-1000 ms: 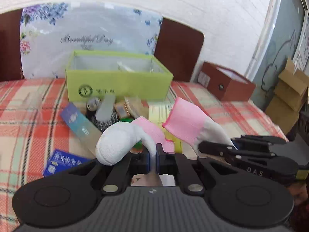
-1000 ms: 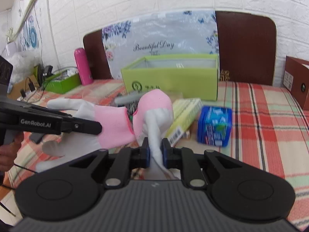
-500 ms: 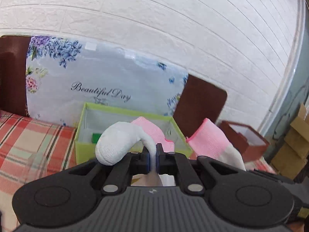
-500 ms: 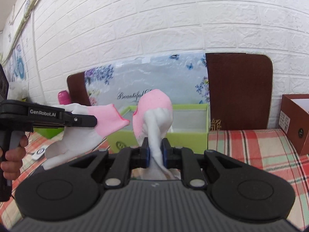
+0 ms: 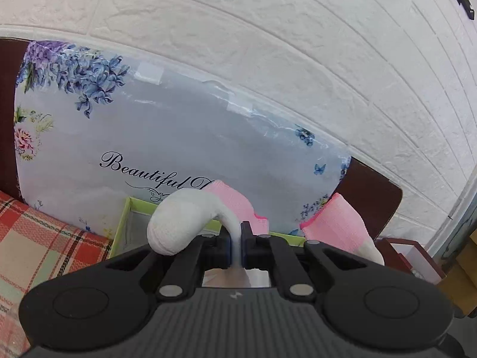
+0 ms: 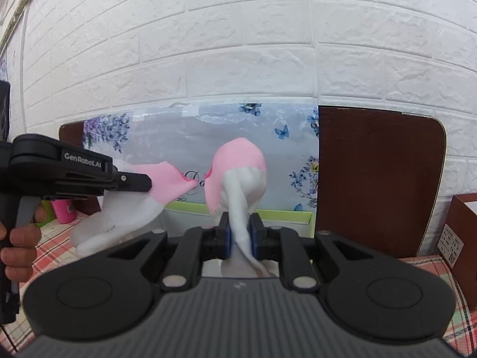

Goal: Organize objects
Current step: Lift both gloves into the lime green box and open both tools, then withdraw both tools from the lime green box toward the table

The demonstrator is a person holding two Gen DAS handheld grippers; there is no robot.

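Observation:
My left gripper (image 5: 237, 238) is shut on a white sock with a pink cuff (image 5: 182, 223), whose toe curls over the left finger. In the right wrist view that left gripper (image 6: 146, 182) shows side-on, its sock (image 6: 134, 208) hanging below it. Beside it, my right gripper (image 6: 239, 232) is shut on the matching sock (image 6: 238, 176), pink cuff uppermost. This second sock (image 5: 342, 229) appears at the right of the left wrist view. Both socks hang above the near rim of the open lime-green box (image 6: 268, 216), also seen as the box (image 5: 126, 217); its inside is mostly hidden.
A plastic-wrapped floral cushion (image 5: 179, 137) leans on a brown headboard (image 6: 378, 179) behind the box. A brown carton (image 6: 465, 238) stands at the right, a pink bottle (image 6: 62, 210) at the far left. Plaid bedspread (image 5: 38, 238) lies below, a white brick wall behind.
Both grippers have risen and moved forward toward the green box, each still holding its sock. The loose items on the bedspread have dropped out of view.

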